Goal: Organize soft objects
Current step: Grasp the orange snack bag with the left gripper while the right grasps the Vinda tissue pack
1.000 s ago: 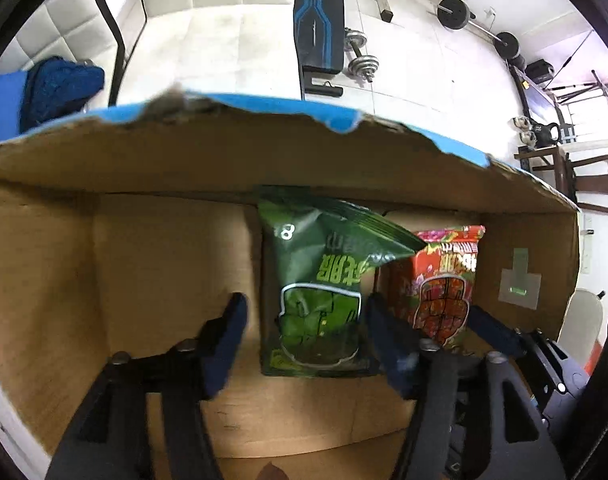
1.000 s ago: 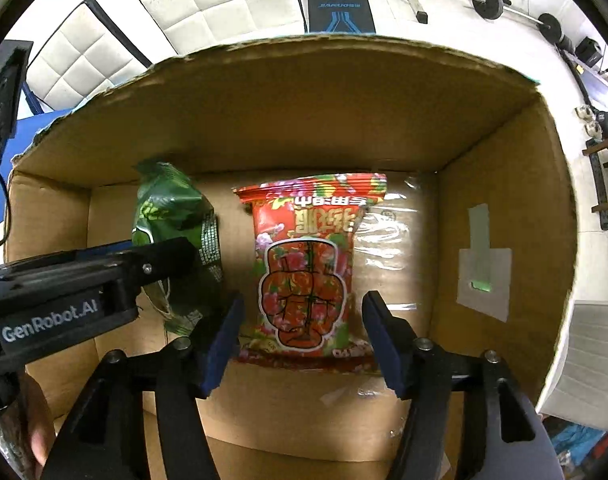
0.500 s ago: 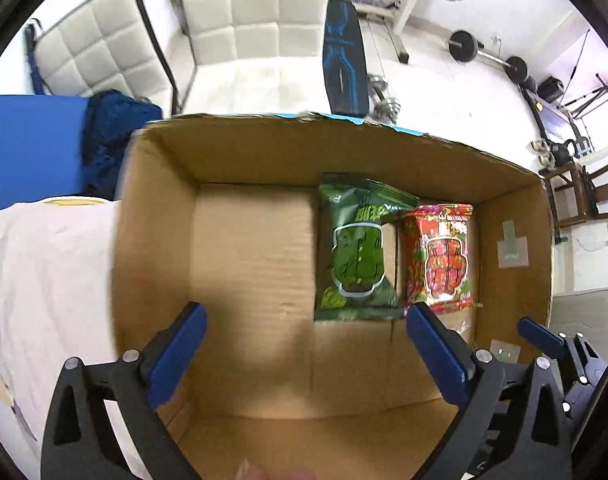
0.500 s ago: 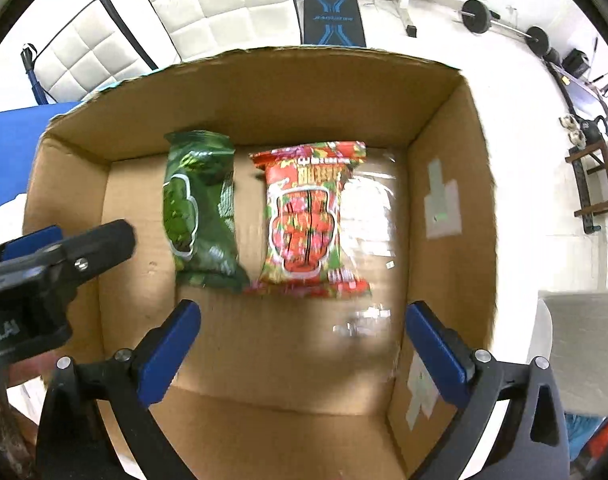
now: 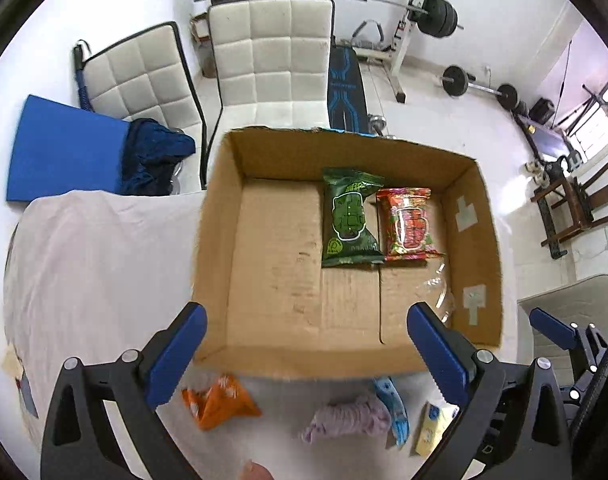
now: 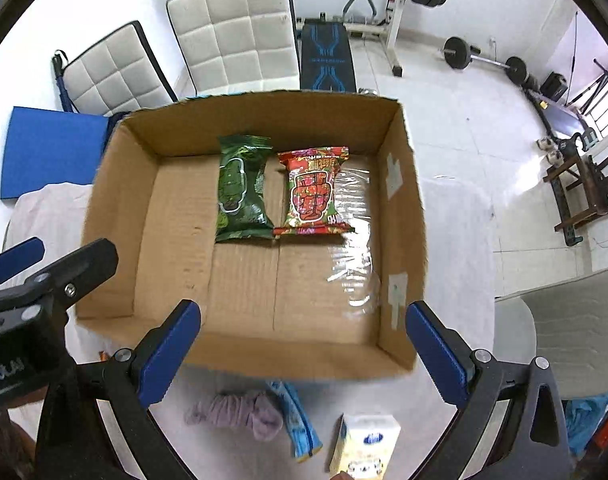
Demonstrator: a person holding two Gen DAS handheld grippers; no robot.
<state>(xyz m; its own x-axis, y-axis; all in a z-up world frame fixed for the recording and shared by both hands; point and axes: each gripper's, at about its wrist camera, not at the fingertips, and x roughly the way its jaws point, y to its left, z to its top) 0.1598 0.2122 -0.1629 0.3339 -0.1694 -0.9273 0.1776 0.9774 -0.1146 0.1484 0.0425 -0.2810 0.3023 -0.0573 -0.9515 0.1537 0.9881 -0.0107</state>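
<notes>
My left gripper [image 5: 304,344] hangs above the near edge of a cardboard box [image 5: 219,216], its jaws just swung wide with nothing between them. Inside the box, toward the far wall, a green snack packet [image 5: 350,220] lies flat, touching a red snack packet [image 5: 410,226] on its right. On the white cloth [image 5: 95,248] in front of the box lie an orange packet [image 5: 217,402], a lilac cloth [image 5: 350,420], a blue pouch [image 5: 394,406] and a tissue pack [image 6: 366,446]. My right gripper [image 6: 301,346] is likewise just spread wide, empty.
</notes>
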